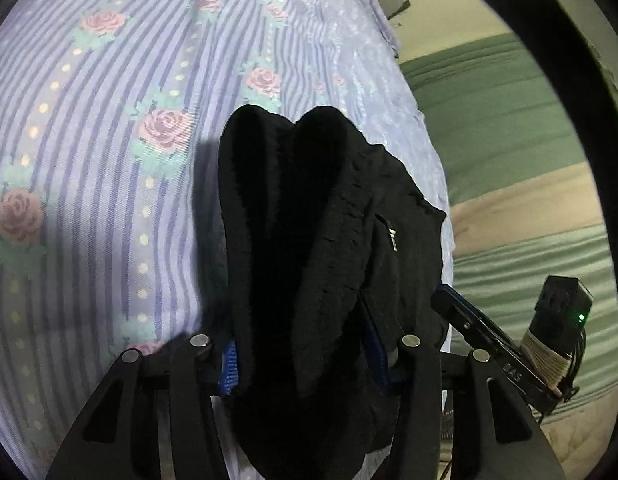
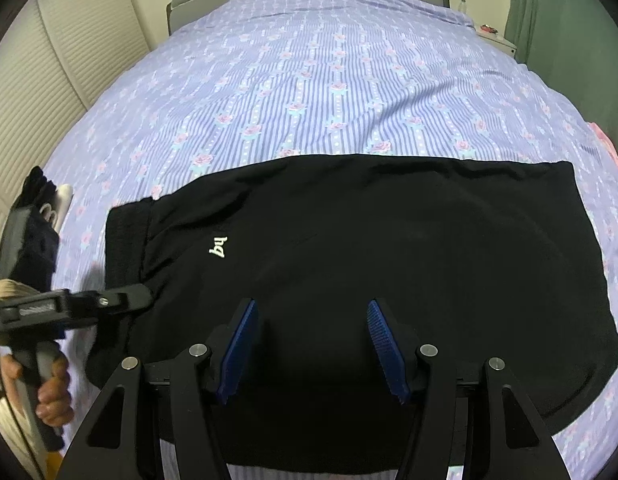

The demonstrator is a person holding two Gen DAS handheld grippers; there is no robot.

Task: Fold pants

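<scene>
Left wrist view: my left gripper (image 1: pixel 305 364) pinches a thick bunch of the black pants (image 1: pixel 309 240) over the floral bedsheet (image 1: pixel 109 140).
Right wrist view: my right gripper (image 2: pixel 313 352) hangs spread above the pants (image 2: pixel 389 260), which lie flat on the bed's near edge, gripping nothing. I judge the bulky waistband (image 2: pixel 125 248) could slip from my left pads or drag the flat layer askew, since nothing pins it.

Black pants (image 2: pixel 389 264) lie spread on the bed (image 2: pixel 329 80), striped floral sheet.
</scene>
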